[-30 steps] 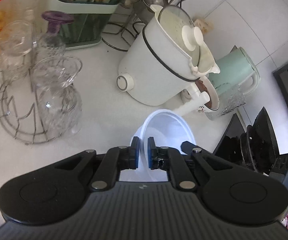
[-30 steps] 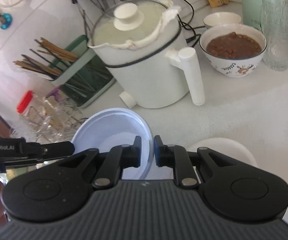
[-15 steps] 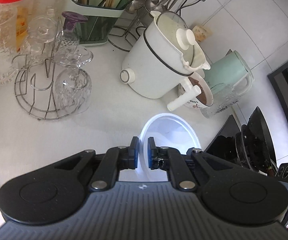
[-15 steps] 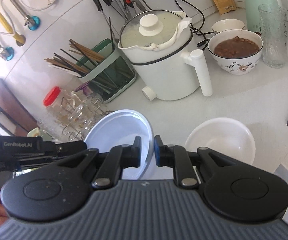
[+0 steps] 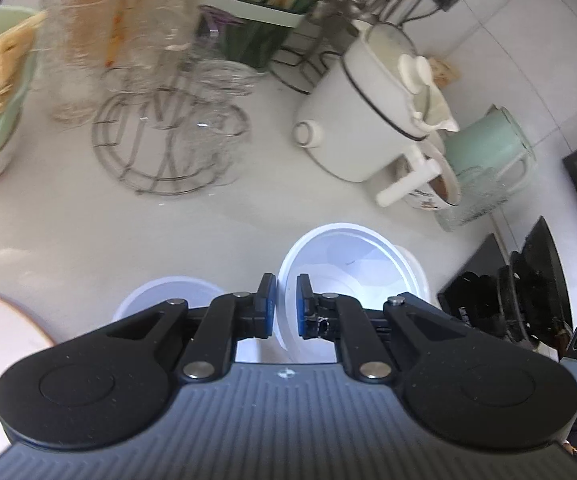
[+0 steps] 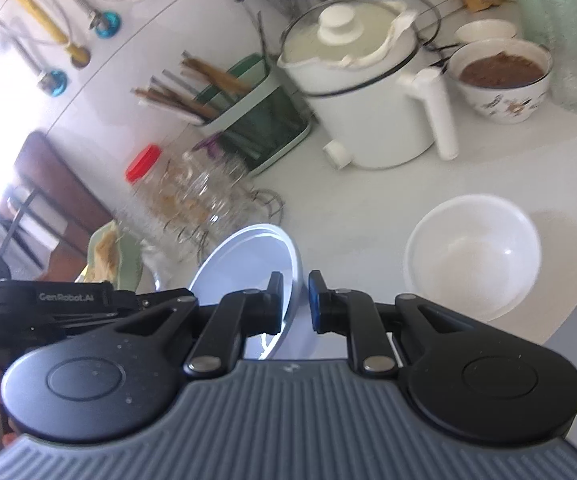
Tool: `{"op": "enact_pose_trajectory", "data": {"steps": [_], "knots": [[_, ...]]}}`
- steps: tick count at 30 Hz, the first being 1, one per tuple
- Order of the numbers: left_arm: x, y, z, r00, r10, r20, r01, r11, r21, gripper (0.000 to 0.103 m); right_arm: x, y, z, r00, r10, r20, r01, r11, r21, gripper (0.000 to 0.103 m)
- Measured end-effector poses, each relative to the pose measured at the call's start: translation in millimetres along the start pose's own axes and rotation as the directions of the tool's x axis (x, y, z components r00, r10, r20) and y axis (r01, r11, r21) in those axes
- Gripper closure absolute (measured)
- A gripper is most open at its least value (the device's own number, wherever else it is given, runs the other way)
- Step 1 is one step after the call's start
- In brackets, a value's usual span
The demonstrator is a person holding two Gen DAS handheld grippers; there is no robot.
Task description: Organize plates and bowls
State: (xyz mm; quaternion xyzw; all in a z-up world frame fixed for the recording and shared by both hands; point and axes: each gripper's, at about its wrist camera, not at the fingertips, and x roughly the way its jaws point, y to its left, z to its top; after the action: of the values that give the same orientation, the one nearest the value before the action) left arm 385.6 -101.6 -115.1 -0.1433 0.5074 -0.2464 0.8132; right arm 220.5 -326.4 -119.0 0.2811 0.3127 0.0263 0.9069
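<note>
The left gripper (image 5: 286,306) holds a pale blue bowl (image 5: 352,264) by its rim, with the rim pinched between the two blue pads. The bowl is tilted and up off the counter (image 5: 216,216). The right gripper (image 6: 294,300) has a small gap between its fingers, and the bowl's edge sits by the left finger (I cannot tell if it touches). A white bowl (image 6: 472,256) sits on the counter in front of the white pot (image 6: 364,92). The pot has a lid and a long handle. Beside the pot is a bowl of brown food (image 6: 500,78). On the pot's other side are a green holder (image 6: 256,116) with chopsticks and a wire rack (image 5: 168,140) of glasses. Another pale bowl (image 5: 168,296) peeks out behind the left gripper.
</note>
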Motion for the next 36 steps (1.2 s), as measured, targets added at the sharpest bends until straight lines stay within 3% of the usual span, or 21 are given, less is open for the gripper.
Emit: {"op": "enact_pose_trajectory", "data": {"steps": [12, 22, 25, 27, 29, 36], "knots": [[-24.1, 56.3, -13.8, 0.995, 0.100, -0.013, -0.101, 0.991, -0.090, 0.092, 37.8, 31.0, -22.0, 0.985, 0.086, -0.148, -0.093, 0.995, -0.046, 0.086], [-21.0, 74.3, -23.2, 0.990, 0.138, -0.007, -0.138, 0.987, -0.082, 0.092, 65.8, 49.7, -34.1, 0.976, 0.027, -0.216, -0.052, 0.992, -0.112, 0.085], [-21.0, 73.3, -24.0, 0.992, 0.127, -0.010, -0.128, 0.990, -0.062, 0.086, 64.1, 51.8, -35.0, 0.978, 0.014, -0.208, -0.043, 0.990, -0.135, 0.084], [-22.5, 69.0, -24.4, 0.991, 0.137, 0.002, -0.137, 0.990, -0.038, 0.063, 60.5, 54.4, -34.3, 0.981, 0.006, -0.193, -0.037, 0.987, -0.155, 0.076], [-25.9, 63.8, -25.9, 0.989, 0.143, 0.027, -0.143, 0.990, -0.022, 0.063, 54.0, 57.9, -33.4, 0.986, 0.006, -0.164, -0.036, 0.983, -0.180, 0.058], [-51.1, 44.8, -27.5, 0.985, 0.140, 0.100, -0.141, 0.990, 0.008, 0.063, 25.5, 65.4, -27.3, 0.997, -0.027, -0.069, 0.011, 0.974, -0.228, 0.057]]}}
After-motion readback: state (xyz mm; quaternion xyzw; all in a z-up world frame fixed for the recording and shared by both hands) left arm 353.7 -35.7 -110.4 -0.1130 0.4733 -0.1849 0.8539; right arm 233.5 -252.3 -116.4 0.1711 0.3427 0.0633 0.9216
